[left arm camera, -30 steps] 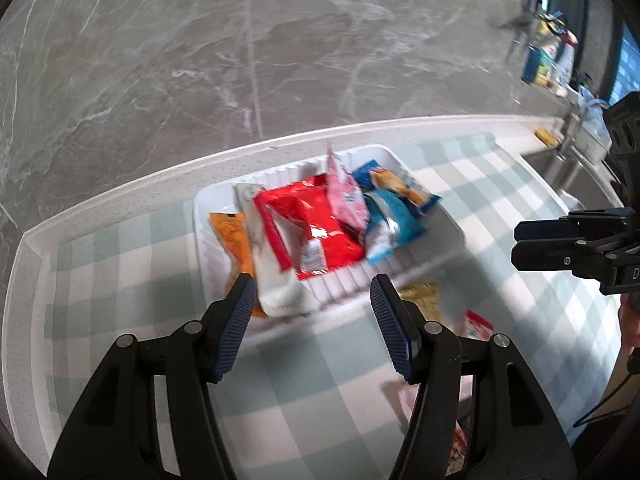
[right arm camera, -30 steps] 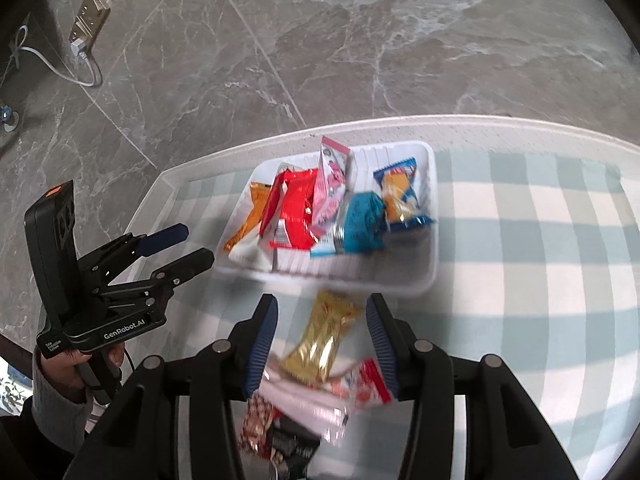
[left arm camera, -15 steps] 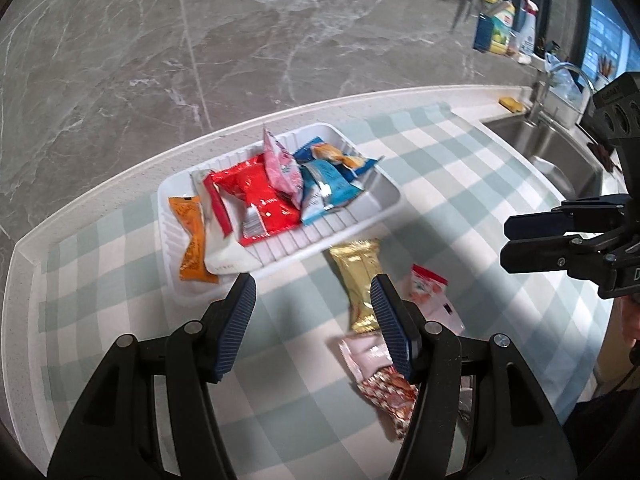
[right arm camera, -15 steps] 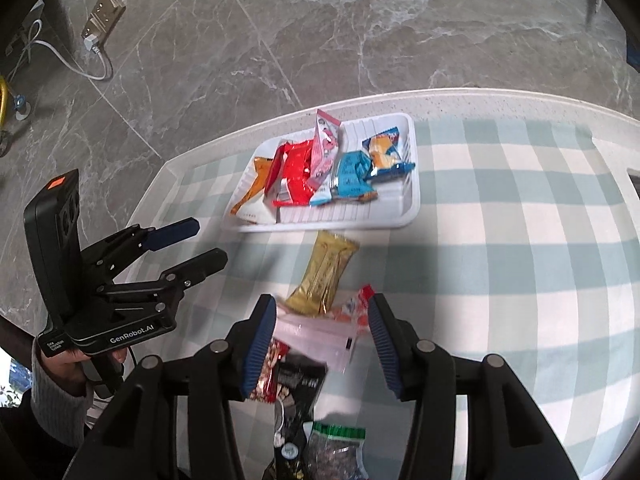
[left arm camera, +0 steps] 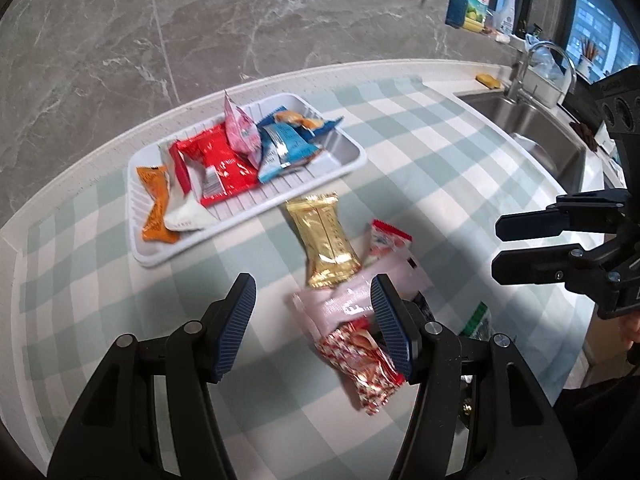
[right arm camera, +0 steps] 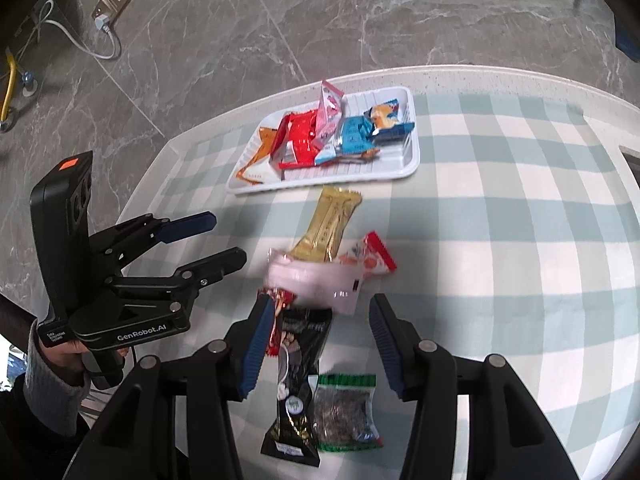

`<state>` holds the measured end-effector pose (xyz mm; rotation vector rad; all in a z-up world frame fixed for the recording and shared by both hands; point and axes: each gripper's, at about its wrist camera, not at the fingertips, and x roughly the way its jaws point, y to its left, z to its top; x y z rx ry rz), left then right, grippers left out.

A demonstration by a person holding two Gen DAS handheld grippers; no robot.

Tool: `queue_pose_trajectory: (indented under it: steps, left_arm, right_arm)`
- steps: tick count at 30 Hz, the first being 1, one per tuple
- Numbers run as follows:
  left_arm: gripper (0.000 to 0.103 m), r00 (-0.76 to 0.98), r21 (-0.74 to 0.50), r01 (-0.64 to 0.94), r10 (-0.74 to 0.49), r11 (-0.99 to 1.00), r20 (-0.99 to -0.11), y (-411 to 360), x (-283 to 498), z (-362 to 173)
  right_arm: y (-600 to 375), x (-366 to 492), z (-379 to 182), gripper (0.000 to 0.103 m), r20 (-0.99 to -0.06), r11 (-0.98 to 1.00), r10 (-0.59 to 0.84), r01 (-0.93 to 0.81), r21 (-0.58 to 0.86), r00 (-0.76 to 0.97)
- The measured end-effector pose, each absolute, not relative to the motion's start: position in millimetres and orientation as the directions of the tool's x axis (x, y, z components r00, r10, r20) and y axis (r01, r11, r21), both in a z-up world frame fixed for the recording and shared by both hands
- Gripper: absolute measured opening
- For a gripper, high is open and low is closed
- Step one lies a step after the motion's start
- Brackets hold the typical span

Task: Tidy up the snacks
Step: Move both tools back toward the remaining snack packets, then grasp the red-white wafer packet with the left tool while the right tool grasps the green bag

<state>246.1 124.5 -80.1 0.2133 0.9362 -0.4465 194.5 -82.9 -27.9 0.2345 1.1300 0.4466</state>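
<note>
Both hands are between picks. The left hand-held gripper (left arm camera: 310, 322) and right hand-held gripper (right arm camera: 316, 344) hang released, empty, over loose snack packets; next, clench the black packet (right arm camera: 298, 376) for the white tray (right arm camera: 404, 164).

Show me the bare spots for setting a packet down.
Free: the checked cloth right of the tray and gold packet, and the tray's right end. Crowded: the tray's left and the pile around the pink packet.

A home kitchen: a steel sink (left arm camera: 532, 136) with tap (left arm camera: 536, 64) lies right of the tongs, cleaning bottles (left arm camera: 476, 0) beyond it, marble wall (left arm camera: 240, 20) ahead, checked cloth (left arm camera: 420, 140) beneath.
</note>
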Motion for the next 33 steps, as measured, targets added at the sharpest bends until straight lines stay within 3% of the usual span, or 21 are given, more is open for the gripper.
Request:
queue_pose_trajectory:
  steps: [33]
  left_arm:
    - [0.058, 0.306, -0.162, 0.473, -0.333, 0.866, -0.892, 125.8, 239.0, -161.3]
  right_arm:
    - [-68.7, 135.3, -92.6, 0.057, -0.923, 0.939, 0.302, -0.242, 0.244, 0.238]
